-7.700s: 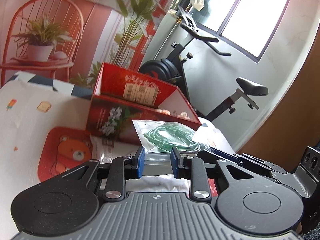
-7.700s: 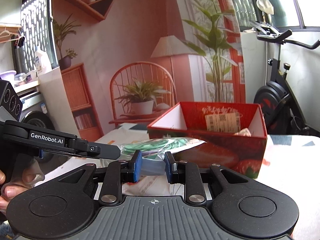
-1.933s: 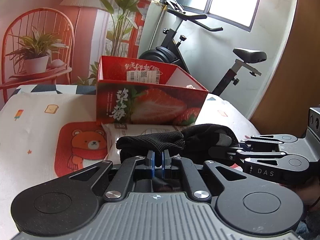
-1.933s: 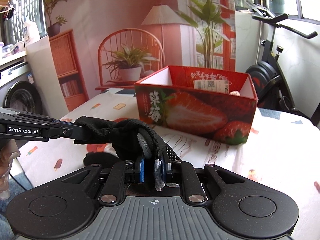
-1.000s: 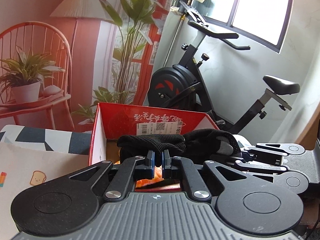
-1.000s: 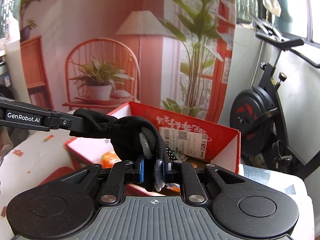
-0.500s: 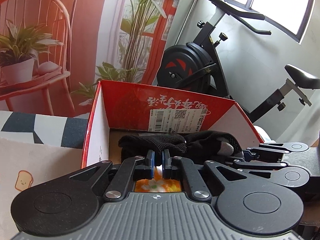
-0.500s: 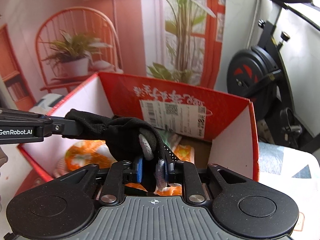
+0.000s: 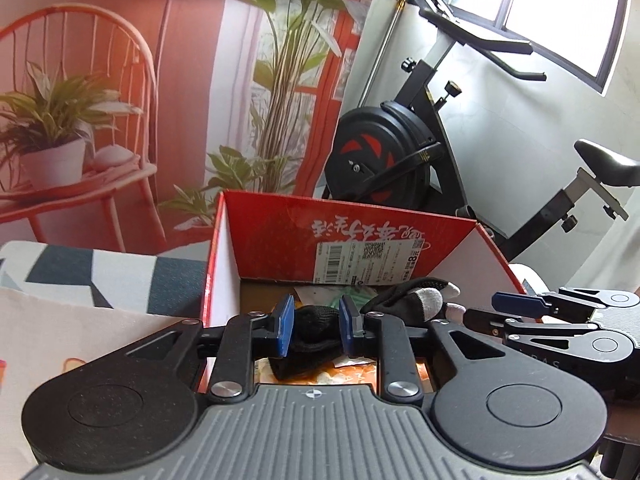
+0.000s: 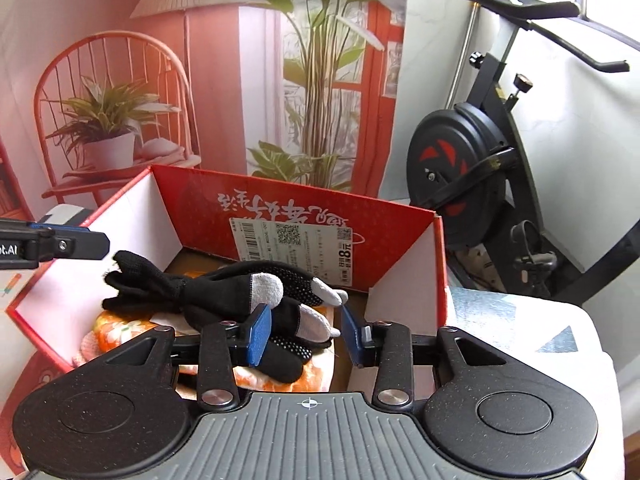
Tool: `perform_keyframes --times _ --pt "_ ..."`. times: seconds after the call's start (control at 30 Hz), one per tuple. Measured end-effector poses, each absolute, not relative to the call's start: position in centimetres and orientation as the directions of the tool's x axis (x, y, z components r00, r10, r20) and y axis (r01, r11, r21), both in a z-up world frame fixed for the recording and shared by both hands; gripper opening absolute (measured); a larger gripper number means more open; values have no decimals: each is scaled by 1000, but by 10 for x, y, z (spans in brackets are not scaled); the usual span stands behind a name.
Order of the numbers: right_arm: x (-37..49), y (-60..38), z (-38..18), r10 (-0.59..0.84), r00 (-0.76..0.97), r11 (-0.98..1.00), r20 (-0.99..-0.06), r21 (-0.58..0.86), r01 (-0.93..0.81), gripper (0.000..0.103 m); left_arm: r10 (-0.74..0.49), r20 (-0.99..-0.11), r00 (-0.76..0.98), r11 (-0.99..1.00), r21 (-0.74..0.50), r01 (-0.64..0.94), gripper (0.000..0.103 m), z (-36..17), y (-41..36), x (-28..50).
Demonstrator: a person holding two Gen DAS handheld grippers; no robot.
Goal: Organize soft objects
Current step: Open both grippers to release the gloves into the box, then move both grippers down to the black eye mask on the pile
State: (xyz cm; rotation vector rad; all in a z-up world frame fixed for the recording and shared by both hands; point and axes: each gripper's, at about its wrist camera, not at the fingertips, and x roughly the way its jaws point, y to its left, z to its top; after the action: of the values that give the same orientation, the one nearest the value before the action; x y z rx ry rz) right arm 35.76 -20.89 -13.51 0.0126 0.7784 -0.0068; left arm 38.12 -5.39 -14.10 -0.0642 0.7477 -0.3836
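A pair of black gloves with grey fingertips (image 10: 224,292) lies inside the red strawberry box (image 10: 280,208), on top of an orange floral cloth (image 10: 116,328). My right gripper (image 10: 306,334) hangs over the box's near side. Its jaws are opening, and the grey-tipped fingers lie loose between the blue pads. My left gripper (image 9: 316,326) is over the box's left part (image 9: 280,232). Its jaws are opening too, with the black gloves' (image 9: 316,334) other end sagging between the pads. In the right wrist view the left gripper's fingertips (image 10: 80,244) stand just off that glove end.
A bagged green item (image 9: 352,292) lies deeper in the box. The box stands on a patterned tablecloth (image 9: 60,320). An exercise bike (image 10: 472,168) stands close behind the box on the right. A backdrop printed with a chair and plants hangs behind.
Both grippers were shut on the gloves and carried them over the box. Now both pairs of jaws have parted and the gloves have dropped onto the orange cloth inside.
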Motion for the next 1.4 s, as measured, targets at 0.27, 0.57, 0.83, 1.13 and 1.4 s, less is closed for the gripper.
perform_keyframes --times 0.27,0.57,0.83,1.13,1.4 --pt "315 -202 -112 2 744 1000 -668 14 10 40 -357 -619 700 932 -181 314 39 -117 -39 336" --pt "256 -186 -103 29 770 999 -637 43 -2 42 -352 -627 695 933 -176 314 39 -120 -17 273" --pt "203 -174 -116 68 761 997 -645 80 -22 42 -336 -674 658 938 -180 295 39 -144 3 228" --pt "148 -160 -161 114 712 986 -693 167 4 42 -285 -717 636 955 -157 251 39 -178 20 186" --pt "114 -148 -198 139 666 974 -732 223 41 42 -285 -748 600 958 -208 196 43 -203 28 168"
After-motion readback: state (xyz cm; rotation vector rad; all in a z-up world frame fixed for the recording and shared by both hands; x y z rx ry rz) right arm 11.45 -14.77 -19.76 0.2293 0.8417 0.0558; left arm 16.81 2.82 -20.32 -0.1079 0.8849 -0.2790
